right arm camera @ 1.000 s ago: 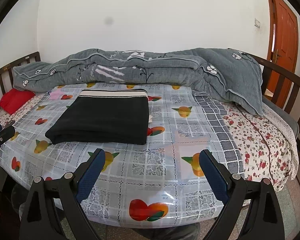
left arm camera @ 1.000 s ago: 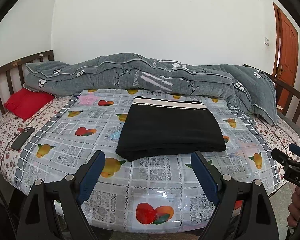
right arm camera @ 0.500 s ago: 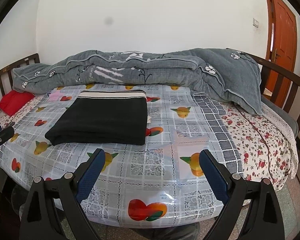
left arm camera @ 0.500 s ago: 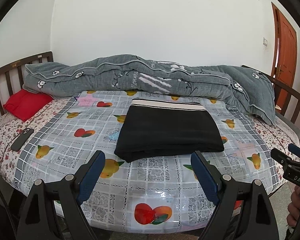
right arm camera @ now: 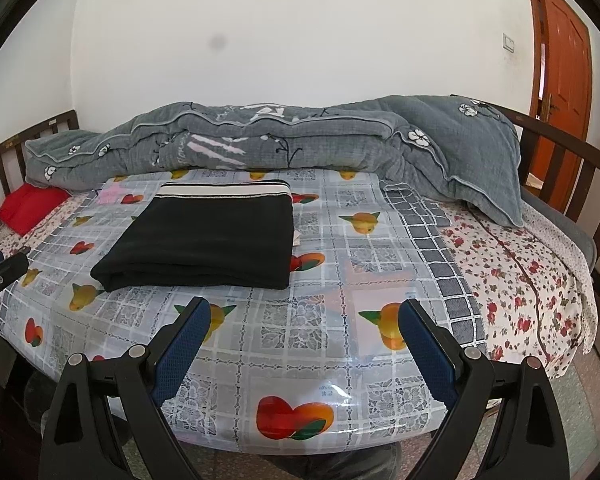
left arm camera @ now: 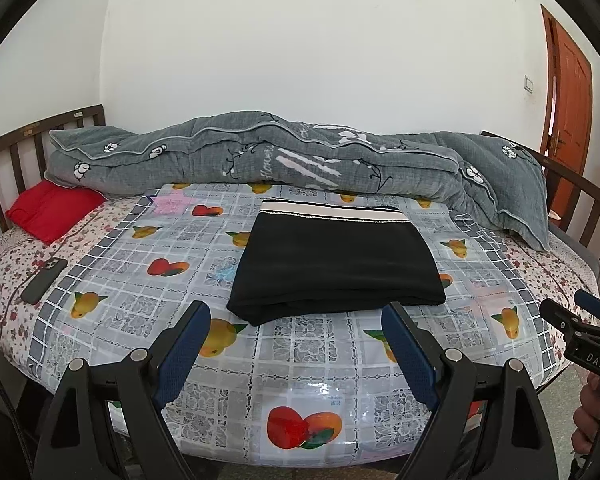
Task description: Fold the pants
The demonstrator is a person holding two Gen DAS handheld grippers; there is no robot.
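Glossy plastic sheeting printed with fruit and grey squares covers the bed (left arm camera: 300,364), whose flowered sheet shows at both sides and whose dark wooden rails (right arm camera: 560,148) rise at each end. A grey quilt (left arm camera: 300,160) with white flowers lies bunched along the far edge against the white wall, and an orange door (right arm camera: 560,72) stands at the right.

The pants (left arm camera: 336,264) are black and lie folded into a flat rectangle near the middle of the plastic cover, the striped black and white waistband toward the quilt and the thick folded edge toward the cameras. Nothing touches them.

A red cushion (left arm camera: 52,210) sits at the left end just under the quilt. A dark phone (left arm camera: 44,280) lies on the flowered sheet near the left edge, well apart from the pants.

The left gripper (left arm camera: 296,350) hangs over the near edge of the bed, just short of the pants, its blue-padded fingers spread wide with nothing between them. The right gripper (right arm camera: 304,346) hangs likewise over the near edge, to the right of the pants, fingers spread wide and empty.
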